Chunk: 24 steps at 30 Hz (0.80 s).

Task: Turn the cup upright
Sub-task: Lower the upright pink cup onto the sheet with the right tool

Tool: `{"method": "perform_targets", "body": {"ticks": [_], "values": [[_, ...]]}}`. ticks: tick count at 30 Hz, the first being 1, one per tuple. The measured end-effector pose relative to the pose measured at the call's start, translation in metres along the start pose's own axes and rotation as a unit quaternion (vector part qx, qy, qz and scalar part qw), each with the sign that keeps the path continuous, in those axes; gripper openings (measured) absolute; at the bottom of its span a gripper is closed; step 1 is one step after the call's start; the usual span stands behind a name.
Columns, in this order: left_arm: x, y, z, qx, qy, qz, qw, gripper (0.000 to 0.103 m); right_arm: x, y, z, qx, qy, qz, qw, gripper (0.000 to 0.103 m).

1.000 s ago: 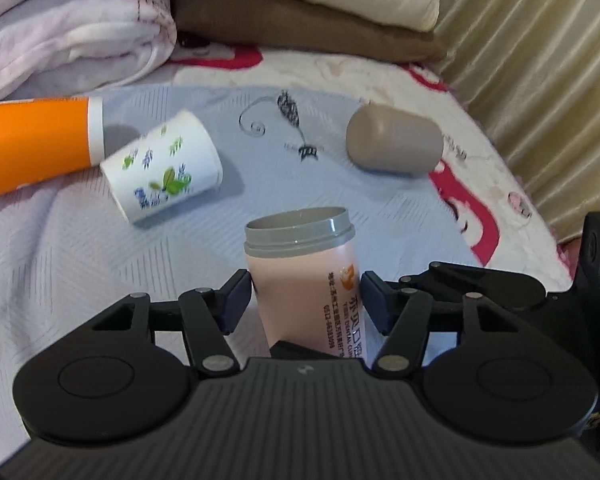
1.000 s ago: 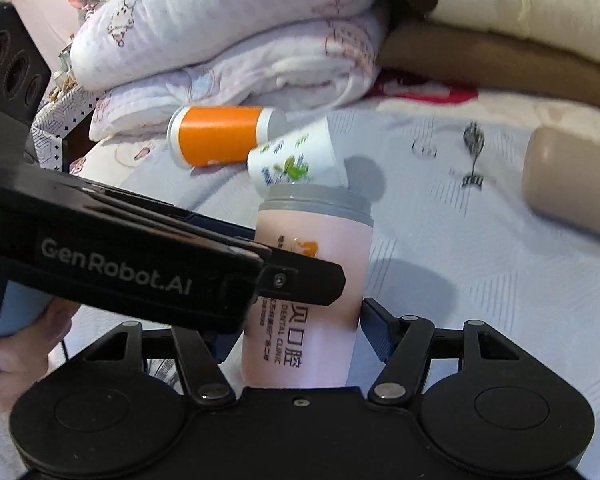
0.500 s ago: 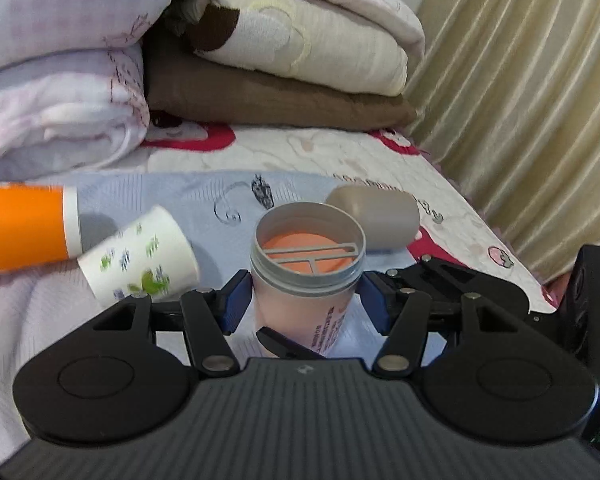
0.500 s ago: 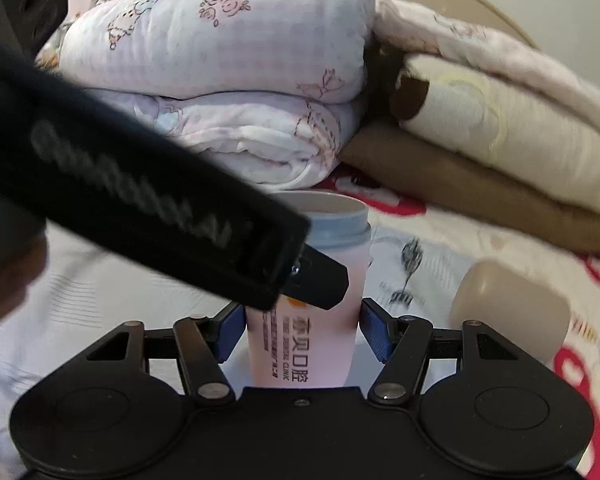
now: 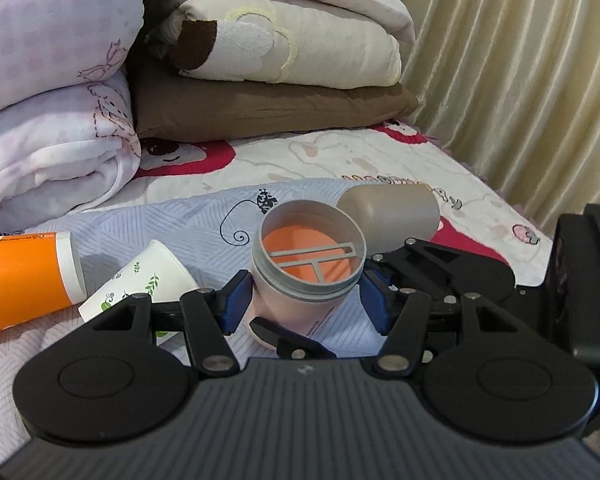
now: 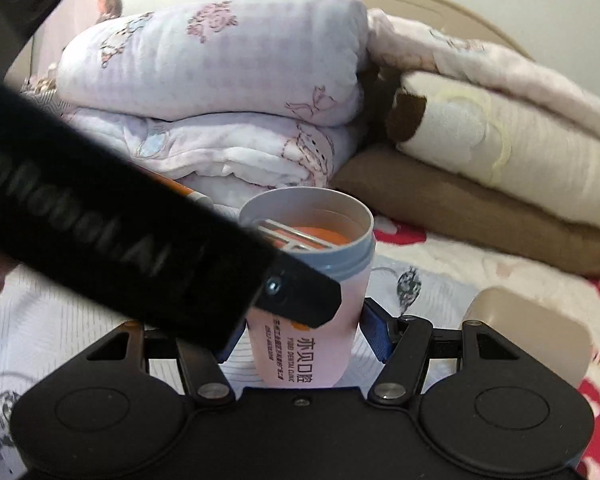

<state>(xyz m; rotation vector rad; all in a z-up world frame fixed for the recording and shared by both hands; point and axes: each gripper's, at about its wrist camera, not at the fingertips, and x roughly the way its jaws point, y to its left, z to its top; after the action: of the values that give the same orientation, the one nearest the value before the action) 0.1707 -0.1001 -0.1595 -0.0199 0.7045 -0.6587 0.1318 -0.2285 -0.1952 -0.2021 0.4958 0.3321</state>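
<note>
A pink cup [image 5: 300,300] with a grey rim and an orange inside stands mouth-up between both grippers; it also shows in the right wrist view [image 6: 308,320]. My left gripper [image 5: 306,306] has its blue pads at the cup's sides, the left pad touching, the right pad with a small gap. My right gripper [image 6: 300,340] straddles the cup's lower body, with a gap at the right pad. The left gripper's black finger [image 6: 292,296] crosses in front of the cup there and hides my right gripper's left pad.
On the bed sheet [image 5: 204,216] lie an orange bottle [image 5: 20,276], a white leaf-print paper cup [image 5: 140,284] and a beige cup [image 5: 392,212], also in the right wrist view [image 6: 532,332]. Folded blankets [image 5: 260,60] are stacked behind. A curtain [image 5: 520,80] hangs at the right.
Both grippers have tilted with the pink cup, so its open mouth and orange inside now face the cameras. The views have swung up towards the blankets.
</note>
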Motion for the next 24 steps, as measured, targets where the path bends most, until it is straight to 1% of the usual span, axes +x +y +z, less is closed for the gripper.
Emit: {"method": "perform_targets", "body": {"ticks": [6, 9, 11, 13, 15, 19, 22, 24], "values": [[-0.001, 0.004, -0.001, -0.020, -0.006, -0.017, 0.9996, 0.057, 0.006, -0.012, -0.001, 0.037, 0.004, 0.012, 0.999, 0.068], [-0.001, 0.005, -0.001, -0.024, -0.006, -0.014, 0.9996, 0.057, 0.006, -0.015, 0.001, 0.058, 0.010, 0.024, 0.998, 0.068], [-0.002, 0.008, -0.003, -0.031, -0.007, -0.010, 0.9994, 0.057, 0.007, -0.014, 0.002, 0.060, 0.013, 0.027, 0.998, 0.068], [-0.006, 0.011, -0.004, -0.044, -0.006, -0.016, 0.9989, 0.057, 0.006, -0.015, 0.004, 0.068, 0.019, 0.038, 0.997, 0.068], [-0.010, 0.014, -0.007, -0.058, -0.008, -0.018, 0.9981, 0.057, 0.006, -0.011, 0.007, 0.063, 0.029, 0.039, 0.997, 0.068], [-0.020, 0.007, -0.015, -0.048, 0.002, -0.016, 0.9987, 0.057, -0.001, -0.002, 0.004, 0.070, 0.039, 0.043, 0.996, 0.068], [-0.023, 0.003, -0.018, -0.036, 0.003, -0.005, 0.9993, 0.057, -0.004, 0.004, 0.003, 0.060, 0.041, 0.042, 0.997, 0.068], [-0.023, 0.004, -0.018, -0.037, 0.002, 0.000, 0.9993, 0.057, -0.003, 0.005, 0.004, 0.054, 0.042, 0.042, 0.997, 0.068]]}}
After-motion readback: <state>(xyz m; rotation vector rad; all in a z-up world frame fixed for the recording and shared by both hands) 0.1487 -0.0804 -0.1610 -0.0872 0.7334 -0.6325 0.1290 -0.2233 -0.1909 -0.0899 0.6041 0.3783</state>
